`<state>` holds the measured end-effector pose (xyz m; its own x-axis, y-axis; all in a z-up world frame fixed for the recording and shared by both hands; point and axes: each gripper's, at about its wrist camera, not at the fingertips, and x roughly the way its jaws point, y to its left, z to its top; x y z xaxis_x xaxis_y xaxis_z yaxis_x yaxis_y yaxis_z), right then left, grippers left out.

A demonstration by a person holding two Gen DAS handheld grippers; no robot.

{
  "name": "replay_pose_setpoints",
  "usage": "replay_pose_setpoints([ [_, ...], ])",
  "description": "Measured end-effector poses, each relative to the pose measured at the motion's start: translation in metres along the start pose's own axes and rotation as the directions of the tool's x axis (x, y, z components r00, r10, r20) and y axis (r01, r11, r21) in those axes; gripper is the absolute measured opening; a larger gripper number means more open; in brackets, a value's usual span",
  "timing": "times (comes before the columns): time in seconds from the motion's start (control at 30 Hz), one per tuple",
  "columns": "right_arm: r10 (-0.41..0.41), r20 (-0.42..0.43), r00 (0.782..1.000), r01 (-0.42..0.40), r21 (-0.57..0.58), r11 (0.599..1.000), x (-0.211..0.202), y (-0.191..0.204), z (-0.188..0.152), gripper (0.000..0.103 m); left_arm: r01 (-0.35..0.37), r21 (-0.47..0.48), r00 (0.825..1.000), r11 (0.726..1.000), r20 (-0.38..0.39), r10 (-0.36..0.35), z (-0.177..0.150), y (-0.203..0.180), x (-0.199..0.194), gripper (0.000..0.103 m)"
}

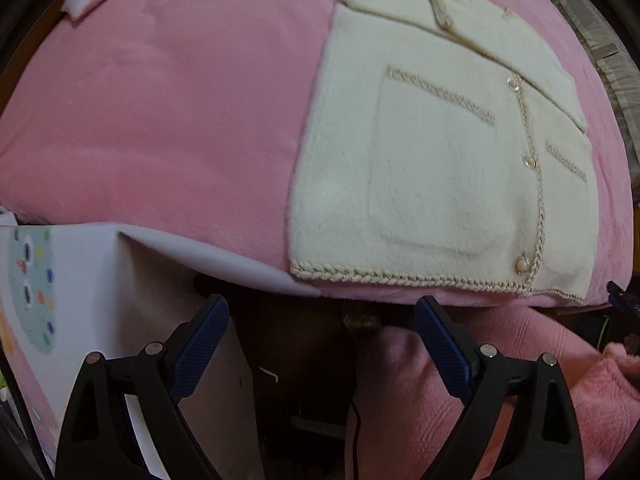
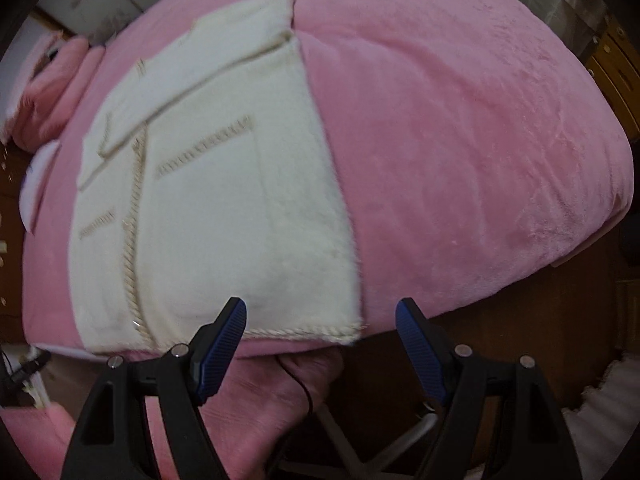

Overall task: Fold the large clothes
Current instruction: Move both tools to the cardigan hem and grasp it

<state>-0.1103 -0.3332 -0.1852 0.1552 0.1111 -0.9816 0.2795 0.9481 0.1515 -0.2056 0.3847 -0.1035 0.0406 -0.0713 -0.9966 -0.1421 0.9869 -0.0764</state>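
A cream cardigan point(image 1: 432, 168) with braided trim, pockets and pearl buttons lies flat on a pink blanket point(image 1: 168, 112), both sleeves folded in over its front. It also shows in the right wrist view point(image 2: 224, 216), its hem at the near edge of the bed. My left gripper point(image 1: 320, 312) is open and empty, just short of the hem's left corner. My right gripper point(image 2: 322, 314) is open and empty, over the hem's right corner.
The pink blanket point(image 2: 460, 152) covers a bed. A white sheet edge point(image 1: 224, 260) shows at the near left. A printed white cloth point(image 1: 52, 280) hangs at the left. Pink-clad legs point(image 1: 500, 400) and dark floor point(image 2: 500, 340) lie below. Pink pillows point(image 2: 52, 92) sit far left.
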Motion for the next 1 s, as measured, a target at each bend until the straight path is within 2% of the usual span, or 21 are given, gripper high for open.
replay_pose_setpoints([
  [0.23,-0.061,-0.132,0.989,0.056,-0.043,0.997,0.039,-0.007,-0.013,0.077,-0.054,0.068,0.990,0.996,-0.124,0.062,0.007,-0.003,0.036,0.093],
  [0.4,-0.045,-0.137,0.990,0.033,-0.086,0.996,0.045,-0.001,-0.017,0.077,-0.061,0.087,0.978,0.994,-0.193,0.077,0.019,-0.006,0.061,0.093],
  [0.53,-0.081,-0.157,0.984,0.060,-0.137,0.989,0.054,0.002,-0.013,0.077,-0.050,0.053,0.969,0.997,-0.238,0.061,0.035,-0.006,0.083,0.093],
  [0.67,-0.068,-0.149,0.987,0.050,-0.126,0.991,0.061,0.002,-0.006,0.077,-0.069,0.017,0.970,0.997,-0.232,0.071,0.047,-0.001,0.102,0.093],
  [0.77,-0.047,-0.137,0.989,0.031,-0.120,0.992,0.068,0.001,0.001,0.077,-0.065,0.046,0.977,0.997,-0.199,0.073,0.052,-0.002,0.113,0.093],
  [0.87,-0.018,-0.142,0.990,0.000,-0.124,0.992,0.077,0.000,0.006,0.069,-0.043,0.094,0.979,0.995,-0.195,0.061,0.052,-0.007,0.123,0.093],
  [1.0,0.036,-0.155,0.987,-0.056,-0.129,0.990,0.086,0.002,0.006,0.054,-0.058,0.131,0.982,0.990,-0.172,0.080,0.050,-0.014,0.133,0.093],
])
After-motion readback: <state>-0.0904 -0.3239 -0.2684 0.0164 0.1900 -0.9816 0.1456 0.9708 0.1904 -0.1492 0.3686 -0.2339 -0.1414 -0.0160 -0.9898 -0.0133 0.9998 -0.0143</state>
